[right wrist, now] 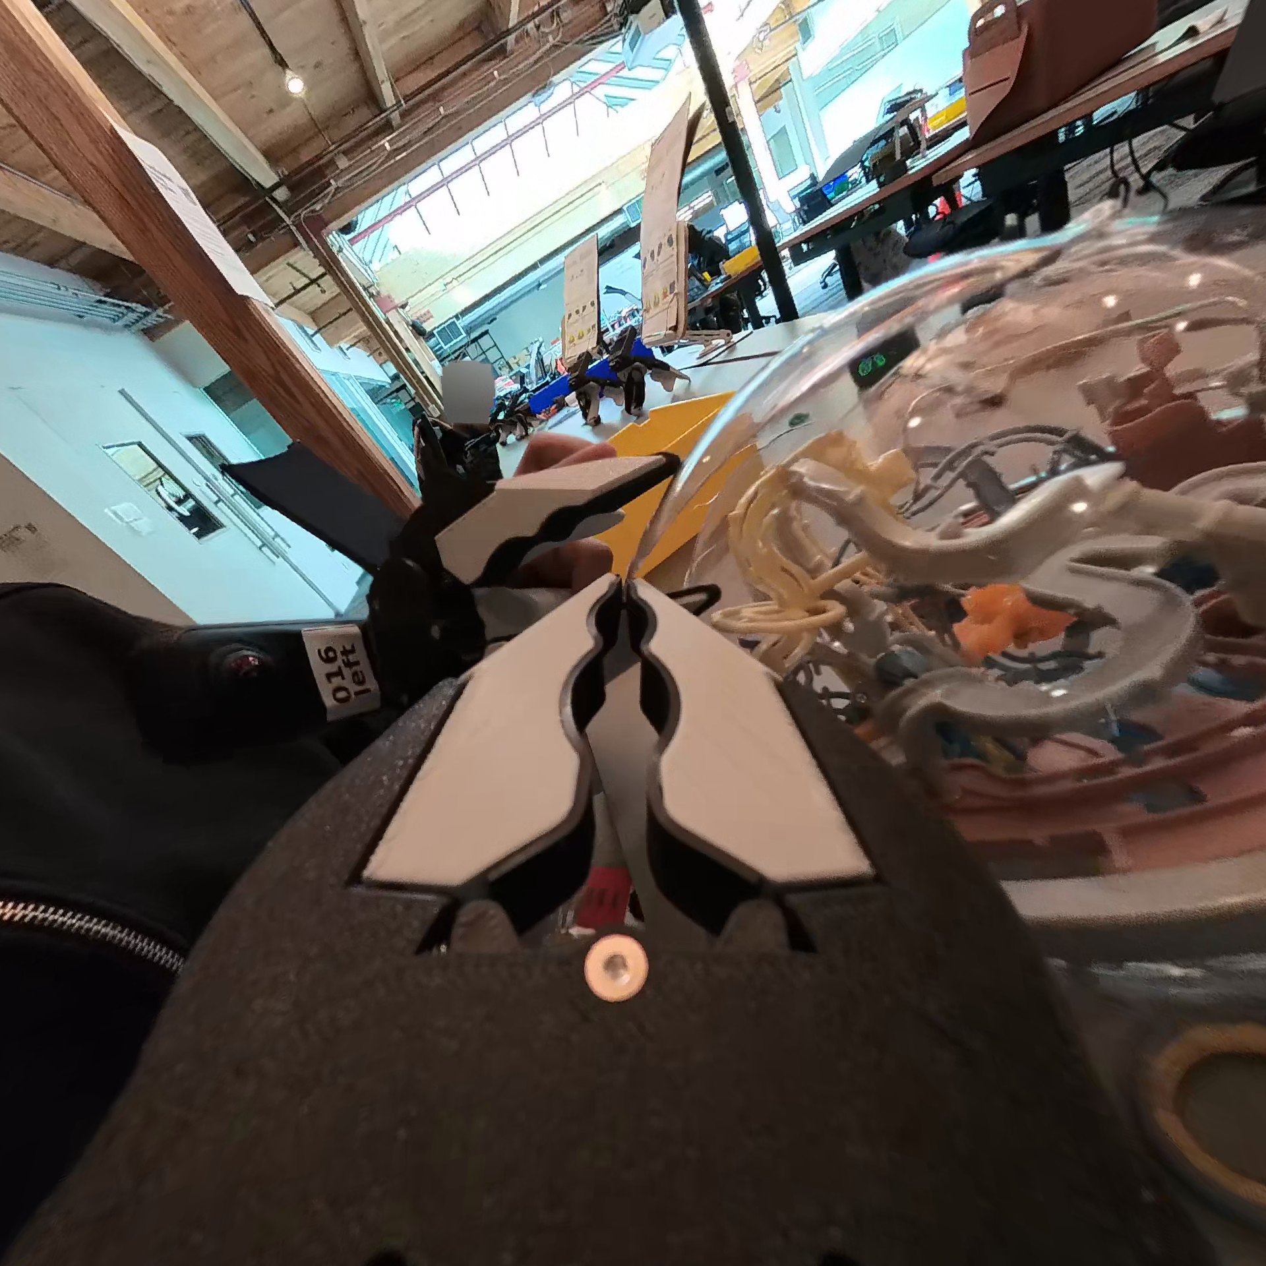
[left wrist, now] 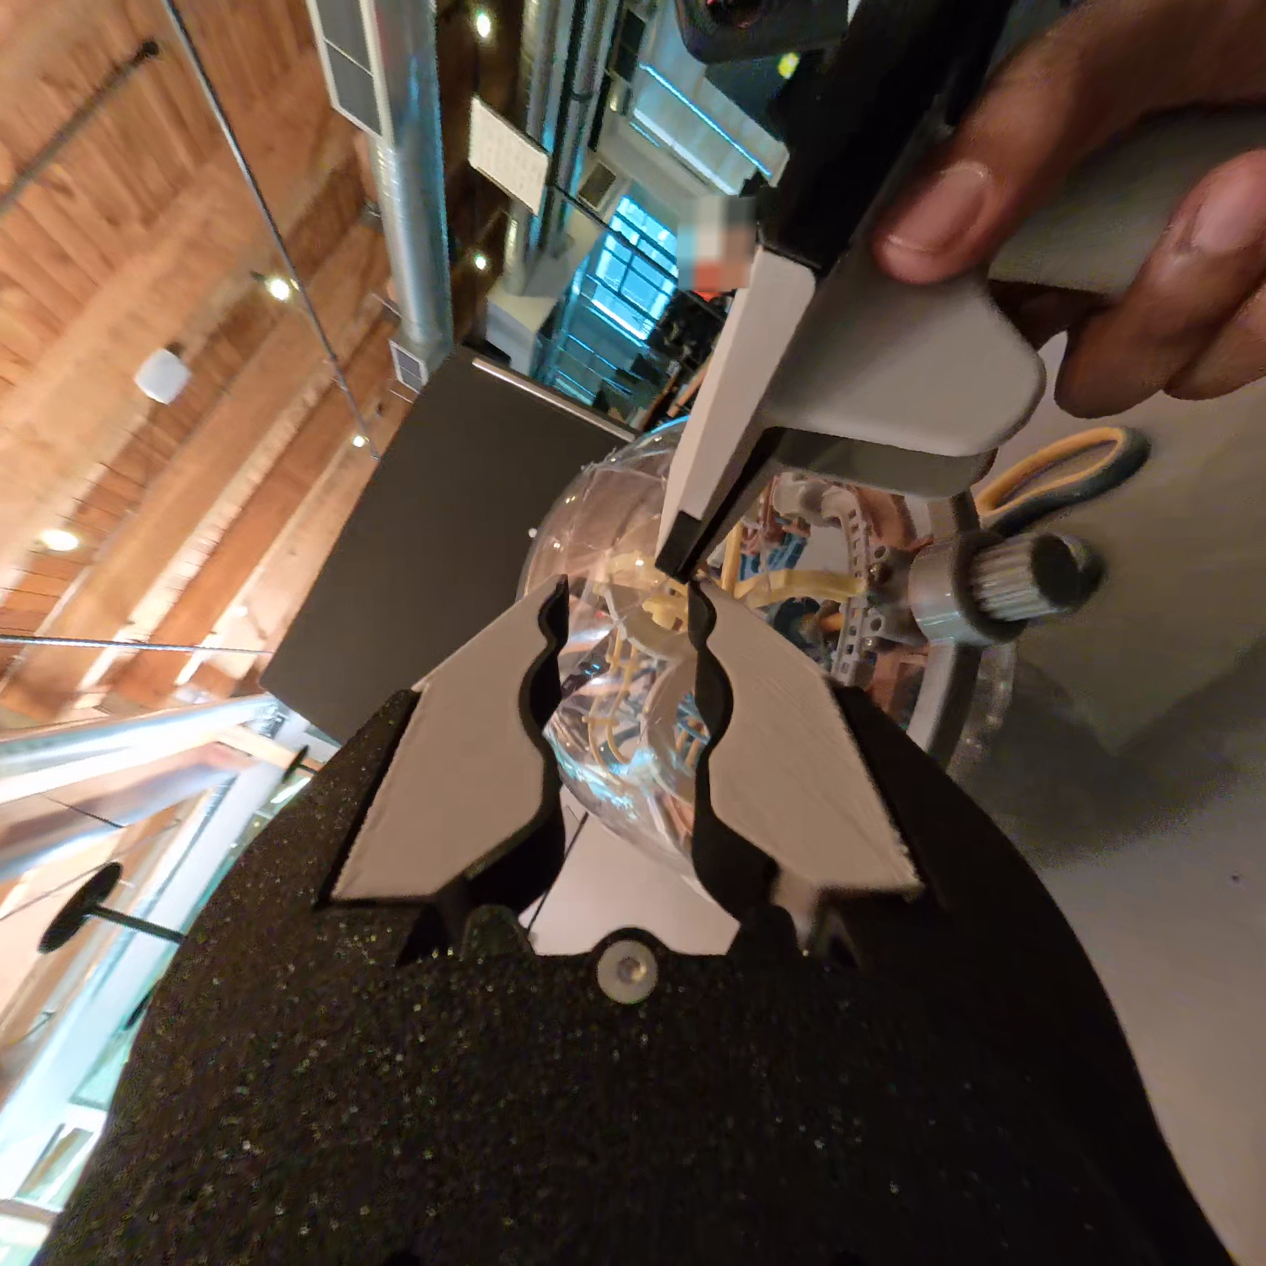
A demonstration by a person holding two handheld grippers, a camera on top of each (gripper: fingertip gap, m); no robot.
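Observation:
A clear plastic sphere (left wrist: 596,507) with a maze of cream, grey and orange tracks inside stands on the grey table (left wrist: 1130,856). My left gripper (left wrist: 630,596) is open, its tips close to the sphere's side, and the sphere shows through the gap. My right gripper (right wrist: 623,587) is shut with nothing between the fingertips, just left of the sphere (right wrist: 959,425). In the left wrist view the right gripper (left wrist: 678,558) comes down from the upper right, held by a hand (left wrist: 1096,205), with its tip against the sphere. The open left gripper (right wrist: 647,490) also shows in the right wrist view.
Scissors with yellow and grey handles (left wrist: 1069,466) lie on the table behind the sphere, beside a ribbed metal knob (left wrist: 1014,582). A red-capped marker (right wrist: 606,890) lies under my right gripper. A yellow sheet (right wrist: 685,431) and several black gadgets (right wrist: 616,383) lie farther back. A wooden post (right wrist: 171,240) stands at left. The grippers are tip to tip, or close to it.

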